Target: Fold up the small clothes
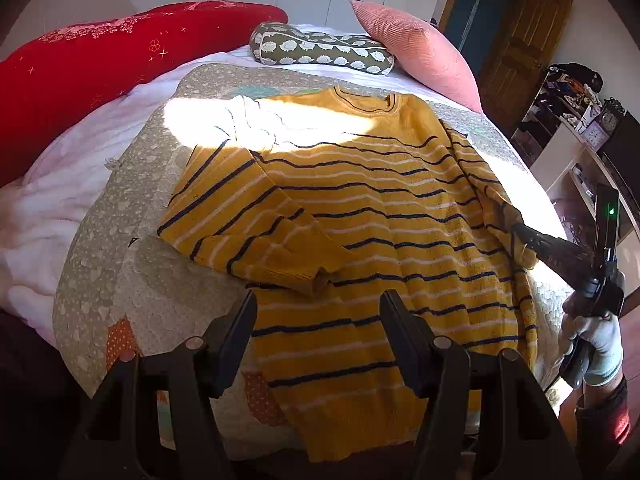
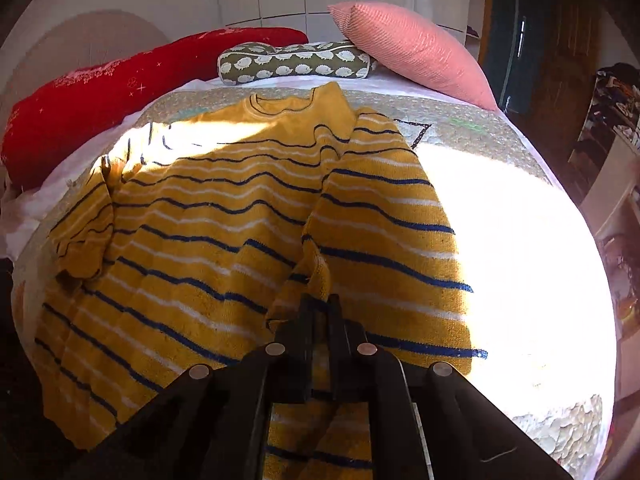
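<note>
Lying flat on a patterned quilt (image 1: 132, 168) over the bed, the yellow striped sweater (image 1: 380, 208) spreads ahead of both tongs, its neckline at the far end and its hem nearest the cameras. The left tongs (image 1: 318, 312) hover just above the lower part of the sweater with their fingers (image 1: 240, 332) spread wide and nothing between them. Just beyond them and a little to their left, the sweater's left sleeve (image 1: 244, 216) is folded in across the chest, its cuff lying close ahead of the spread fingers.

The right tongs (image 2: 322, 304) are pressed together on the sweater's right sleeve (image 2: 384, 220), pinching a ridge of fabric that rises up to their tips; from there the sleeve runs away ahead of them and slightly to the right toward the shoulder. In the left wrist view the right tongs (image 1: 520, 232) appear far off to the right, gripping that same edge, with a gloved hand (image 1: 596, 344) on the handle.

Beyond the neckline, at the far end of the bed, sit a green cushion (image 1: 320, 50) with a white hedgehog print, a pink pillow (image 2: 416, 52) to its right, and a long red pillow (image 1: 100, 64) to its left. A strong patch of sunlight washes out the quilt to the right of the right tongs.
</note>
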Tool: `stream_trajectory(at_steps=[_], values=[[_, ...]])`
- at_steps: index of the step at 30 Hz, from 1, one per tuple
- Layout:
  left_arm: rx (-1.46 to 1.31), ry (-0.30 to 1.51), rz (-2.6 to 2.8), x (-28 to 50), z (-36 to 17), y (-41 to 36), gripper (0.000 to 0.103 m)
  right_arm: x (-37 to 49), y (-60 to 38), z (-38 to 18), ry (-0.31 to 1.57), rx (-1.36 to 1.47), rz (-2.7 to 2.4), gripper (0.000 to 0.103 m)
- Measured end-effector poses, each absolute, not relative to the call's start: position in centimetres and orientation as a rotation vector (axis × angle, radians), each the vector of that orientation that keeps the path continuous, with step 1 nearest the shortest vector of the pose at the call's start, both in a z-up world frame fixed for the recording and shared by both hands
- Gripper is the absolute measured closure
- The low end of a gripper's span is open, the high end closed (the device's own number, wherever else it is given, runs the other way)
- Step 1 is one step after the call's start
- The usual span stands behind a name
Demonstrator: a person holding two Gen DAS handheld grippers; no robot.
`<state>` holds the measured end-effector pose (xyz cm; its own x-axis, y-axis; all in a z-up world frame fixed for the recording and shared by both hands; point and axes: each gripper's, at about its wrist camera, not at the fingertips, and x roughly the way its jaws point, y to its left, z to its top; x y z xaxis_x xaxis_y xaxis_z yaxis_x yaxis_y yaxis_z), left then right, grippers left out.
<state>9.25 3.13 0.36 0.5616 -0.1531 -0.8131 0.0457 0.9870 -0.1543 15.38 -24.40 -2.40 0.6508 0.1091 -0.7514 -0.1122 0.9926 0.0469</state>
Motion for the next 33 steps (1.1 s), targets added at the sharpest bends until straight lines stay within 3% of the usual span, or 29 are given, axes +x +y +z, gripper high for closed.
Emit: stream_trajectory(at_steps=[6,15,18,20,22,28,33], values=[[-0.18,1.0,-0.073,9.0,-0.1,4.3,0.04,17.3,-35.5,0.9,0.783,0.101,-0.17,0.097],[-0.223,1.071,-0.027,8.5,-2.5,6.2,0.04,15.8,-48.2,-1.9,0.836,0.328,-0.532,0.09],[-0.245,1.099,-0.031,8.6,-3.6,6.7,0.04,13.9,-45.9,-1.4,0.829,0.376,-0.391,0.084],[-0.28,1.117,-0.041,8.7,-4.2,7.1,0.04,12.5,-42.7,-1.7,0.84,0.44,-0.221,0.072],[-0.308,1.135,-0.059,8.8,-4.9,7.4,0.04,10.8,-39.0,-2.4,0.866,0.475,-0.043,0.067],[-0.341,1.188,-0.121,8.5,-7.1,7.1,0.04,6.8,-28.6,-5.9,0.955,0.389,0.146,0.064],[-0.281,1.206,-0.217,7.5,-8.3,4.2,0.04,6.1,-25.2,-7.2,0.934,0.336,0.076,0.053]])
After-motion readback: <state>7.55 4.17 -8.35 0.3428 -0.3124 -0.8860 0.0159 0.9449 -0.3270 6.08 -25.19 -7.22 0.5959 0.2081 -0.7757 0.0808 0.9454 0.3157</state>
